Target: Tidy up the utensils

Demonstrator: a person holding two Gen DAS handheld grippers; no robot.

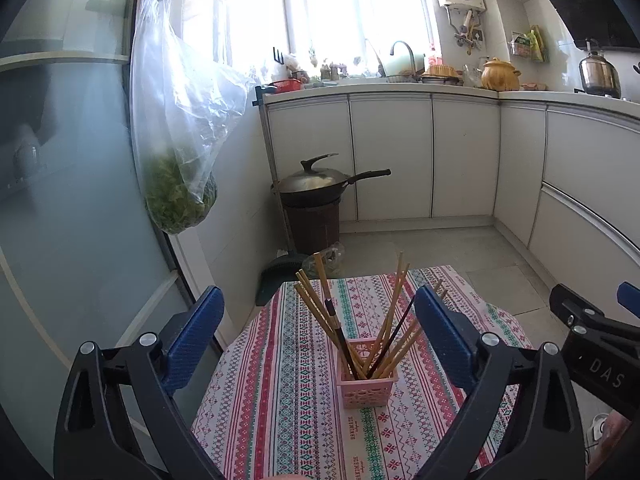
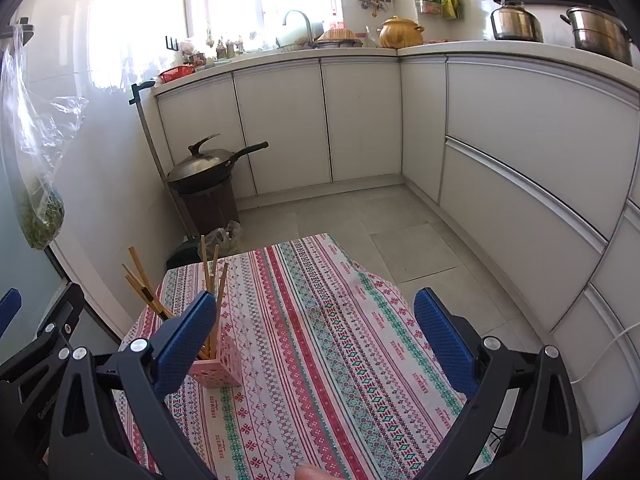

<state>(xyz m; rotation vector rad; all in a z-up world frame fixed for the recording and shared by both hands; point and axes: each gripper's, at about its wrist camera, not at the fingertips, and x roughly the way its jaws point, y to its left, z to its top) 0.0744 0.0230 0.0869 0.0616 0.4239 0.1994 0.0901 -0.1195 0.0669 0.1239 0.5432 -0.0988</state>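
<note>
Both hand-held grippers, left (image 1: 320, 334) and right (image 2: 316, 332), gape empty; a careless nudge could topple the light pink basket (image 1: 366, 376) of chopsticks (image 1: 316, 304).

Your chopsticks (image 1: 384, 320) stand in the holder (image 1: 366, 376) on the table (image 1: 280, 380), with the wok (image 1: 316, 184) on the bin (image 1: 312, 224) behind.

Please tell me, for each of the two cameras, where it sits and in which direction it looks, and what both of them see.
Left wrist: sits behind the open left gripper, looks forward over the patterned tablecloth at the pink holder full of chopsticks; the right gripper shows at the right edge.
Right wrist: sits behind the open right gripper, looks over bare cloth toward the white cabinets; the left gripper shows at the left edge.
Shared: the holder, the cloth, the wok and the cabinets.
</note>
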